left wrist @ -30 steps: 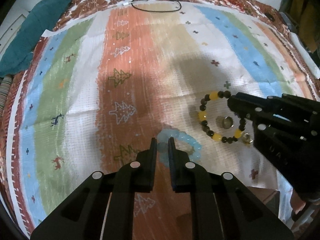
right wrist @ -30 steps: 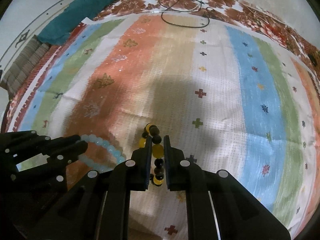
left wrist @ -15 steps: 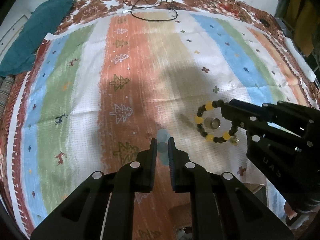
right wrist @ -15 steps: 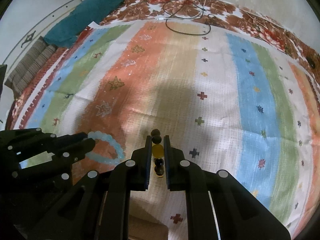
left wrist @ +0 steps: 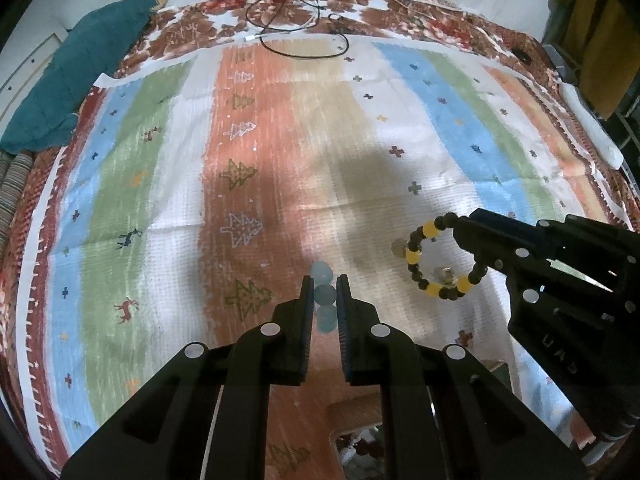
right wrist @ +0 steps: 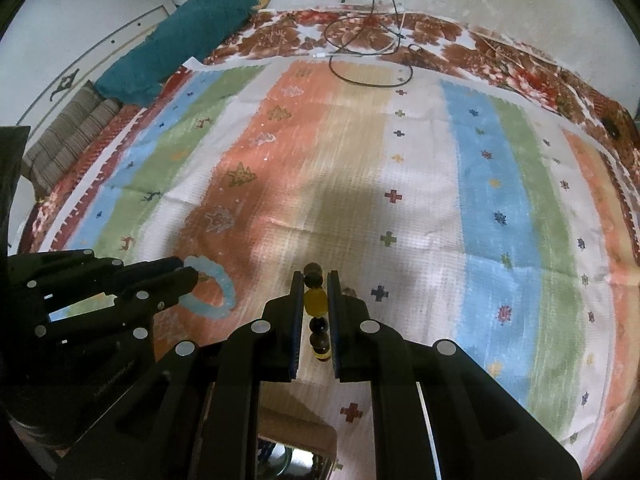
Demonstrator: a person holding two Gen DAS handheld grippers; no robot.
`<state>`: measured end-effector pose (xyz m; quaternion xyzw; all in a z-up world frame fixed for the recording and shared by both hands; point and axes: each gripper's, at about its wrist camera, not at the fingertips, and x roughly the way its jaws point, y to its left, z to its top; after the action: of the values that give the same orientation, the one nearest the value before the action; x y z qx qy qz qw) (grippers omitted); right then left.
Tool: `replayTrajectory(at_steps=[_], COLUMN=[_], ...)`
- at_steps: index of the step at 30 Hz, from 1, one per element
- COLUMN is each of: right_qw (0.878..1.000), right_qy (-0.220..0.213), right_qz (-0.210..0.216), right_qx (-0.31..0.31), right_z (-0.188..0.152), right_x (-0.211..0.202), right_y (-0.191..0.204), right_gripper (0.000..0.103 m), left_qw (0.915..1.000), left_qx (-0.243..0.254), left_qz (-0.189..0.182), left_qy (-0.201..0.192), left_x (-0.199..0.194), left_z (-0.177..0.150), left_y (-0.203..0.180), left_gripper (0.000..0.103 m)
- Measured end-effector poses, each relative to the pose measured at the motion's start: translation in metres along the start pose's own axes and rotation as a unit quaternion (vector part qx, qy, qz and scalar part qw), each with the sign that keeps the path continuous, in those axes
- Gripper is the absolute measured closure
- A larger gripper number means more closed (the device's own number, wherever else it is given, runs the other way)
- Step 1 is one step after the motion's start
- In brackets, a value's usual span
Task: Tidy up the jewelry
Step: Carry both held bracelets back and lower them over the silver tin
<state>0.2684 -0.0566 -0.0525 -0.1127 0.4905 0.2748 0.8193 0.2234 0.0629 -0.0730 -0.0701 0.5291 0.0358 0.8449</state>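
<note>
My left gripper [left wrist: 322, 285] is shut on a pale blue bead bracelet [left wrist: 323, 295] and holds it edge-on above the striped cloth [left wrist: 260, 160]. The bracelet shows as a hanging loop in the right wrist view [right wrist: 218, 294], at the tip of the left gripper [right wrist: 188, 276]. My right gripper [right wrist: 313, 280] is shut on a black and yellow bead bracelet [right wrist: 315, 302]. In the left wrist view that bracelet [left wrist: 416, 256] hangs as a ring from the right gripper [left wrist: 466, 236]. Small metal pieces [left wrist: 444, 276] lie on the cloth below it.
A teal cushion [left wrist: 80, 68] lies at the far left edge of the cloth. A black cable [left wrist: 296, 36] loops at the far edge. A box with small items [left wrist: 360, 448] shows at the near edge, below the grippers.
Both grippers have risen from the cloth, each with its bracelet held. The bracelets now hang in the air and the small metal pieces stay on the cloth.
</note>
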Motion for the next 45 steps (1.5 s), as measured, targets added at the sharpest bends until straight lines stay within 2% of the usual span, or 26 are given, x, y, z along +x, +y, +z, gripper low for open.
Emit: replayTrajectory(at_steps=[13, 23, 34, 45], right_qw=[1.0, 0.999, 0.999, 0.997], right_qy=[-0.022, -0.037, -0.051, -0.08], right_qz=[-0.008, -0.005, -0.011, -0.006], right_qx=[-0.006, -0.009, -0.009, -0.01], right_z=[-0.01, -0.019, -0.029, -0.039], right_x=[-0.023, -0.041, -0.056, -0.079], right_y=[0.002, 0.005, 0.007, 0.011], right_gripper=[0.091, 0.091, 0.091, 0.091], left_qw=[0.9998, 0.9986, 0.9974, 0.9958], left_qx=[0.001, 0.005, 0.004, 0.002], left_qz=[-0.006, -0.016, -0.03, -0.036], left_qy=[-0.017, -0.049, -0.066, -0.084], left_x=[-0.019, -0.043, -0.061, -0.079], left_z=[-0.008, -0.016, -0.025, -0.036], left_y=[-0.005, -0.013, -0.018, -0.019], left_gripper=[0.092, 0.092, 0.092, 0.092])
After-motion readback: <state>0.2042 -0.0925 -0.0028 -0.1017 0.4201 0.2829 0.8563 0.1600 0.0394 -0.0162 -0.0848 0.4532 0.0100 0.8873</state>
